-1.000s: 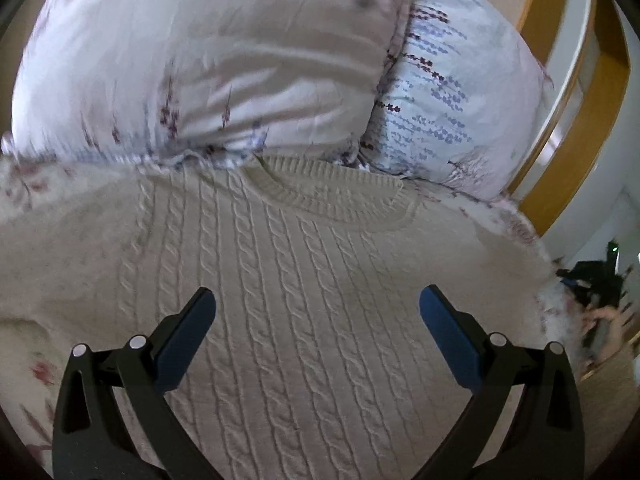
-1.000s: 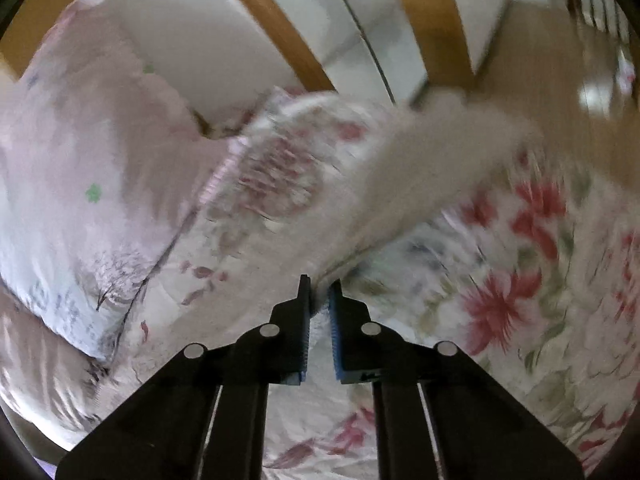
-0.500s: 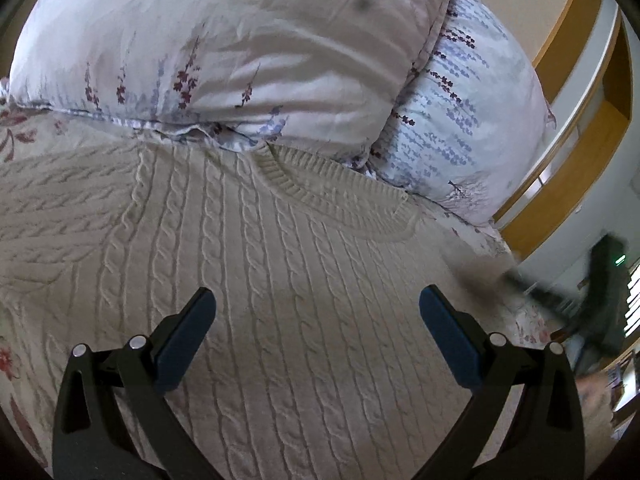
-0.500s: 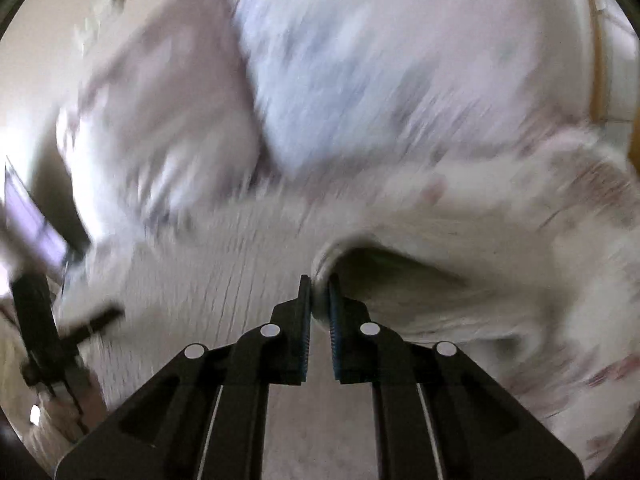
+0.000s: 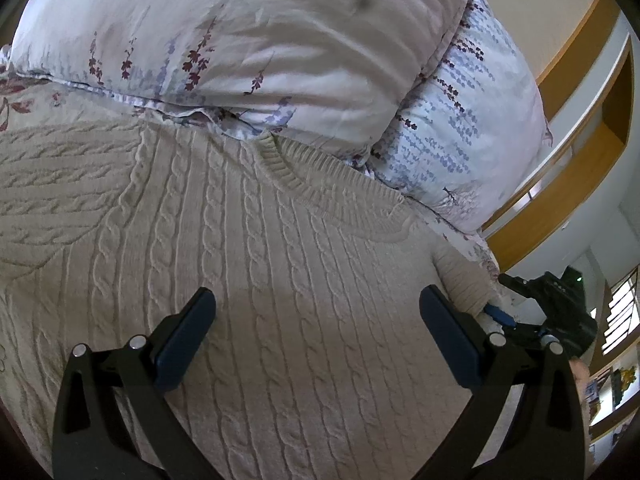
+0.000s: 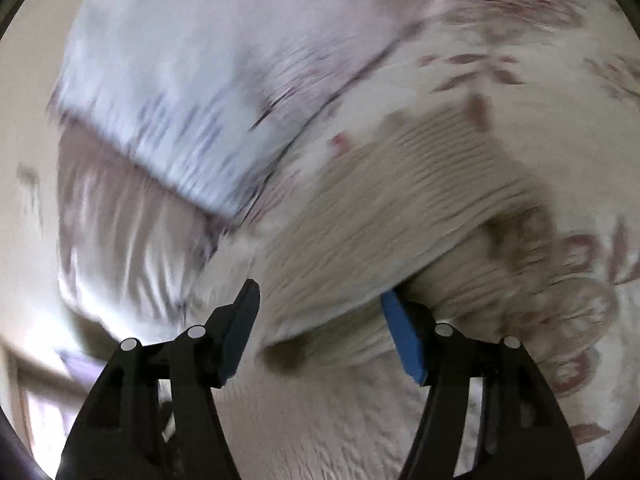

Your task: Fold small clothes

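Cream cable-knit sweater flat below pillows; left gripper jaws wide.

Floral pillows against wooden headboard; daylit window.

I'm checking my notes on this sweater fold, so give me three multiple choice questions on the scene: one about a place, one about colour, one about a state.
1. Where does the sweater's collar lie?
A. against the pillows
B. on the floor
C. in a basket

2. What colour are the left gripper's pads?
A. red
B. blue
C. yellow

3. How is the right gripper?
A. open
B. clamped shut
C. out of view

Answers: 1 A, ribbed neckline meets the pillow edge. 2 B, both pads are blue. 3 A, its jaws have just been opening and stand apart around the sleeve.
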Action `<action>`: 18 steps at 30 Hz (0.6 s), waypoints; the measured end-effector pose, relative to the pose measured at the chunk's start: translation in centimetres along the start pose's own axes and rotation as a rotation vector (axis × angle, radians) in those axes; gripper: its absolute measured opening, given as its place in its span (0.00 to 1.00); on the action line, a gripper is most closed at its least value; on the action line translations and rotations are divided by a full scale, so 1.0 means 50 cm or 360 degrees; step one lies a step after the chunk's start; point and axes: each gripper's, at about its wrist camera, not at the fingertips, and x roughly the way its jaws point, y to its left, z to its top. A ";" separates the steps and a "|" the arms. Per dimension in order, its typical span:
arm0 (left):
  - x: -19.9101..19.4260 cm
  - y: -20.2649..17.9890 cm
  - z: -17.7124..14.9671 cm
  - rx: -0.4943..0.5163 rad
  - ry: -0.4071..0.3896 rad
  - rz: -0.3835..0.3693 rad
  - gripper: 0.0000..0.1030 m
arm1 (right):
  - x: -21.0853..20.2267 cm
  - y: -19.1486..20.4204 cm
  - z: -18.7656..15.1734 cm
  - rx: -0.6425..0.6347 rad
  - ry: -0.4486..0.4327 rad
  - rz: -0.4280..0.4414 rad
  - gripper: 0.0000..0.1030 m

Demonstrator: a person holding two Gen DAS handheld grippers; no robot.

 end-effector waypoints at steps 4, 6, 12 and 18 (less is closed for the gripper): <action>-0.004 0.014 0.005 -0.0065 -0.0007 -0.0050 0.97 | -0.008 0.020 0.024 -0.0097 -0.0164 -0.0239 0.12; -0.007 0.021 0.009 -0.0098 -0.0018 -0.0074 0.94 | -0.009 0.083 0.021 -0.0295 -0.0261 -0.0322 0.10; -0.024 0.055 0.020 -0.0259 -0.0076 -0.0233 0.92 | 0.050 0.329 -0.110 -0.1057 -0.0206 -0.0111 0.10; -0.034 0.075 0.022 -0.0343 -0.0109 -0.0300 0.89 | 0.217 0.400 -0.325 -0.1495 0.0541 0.0049 0.47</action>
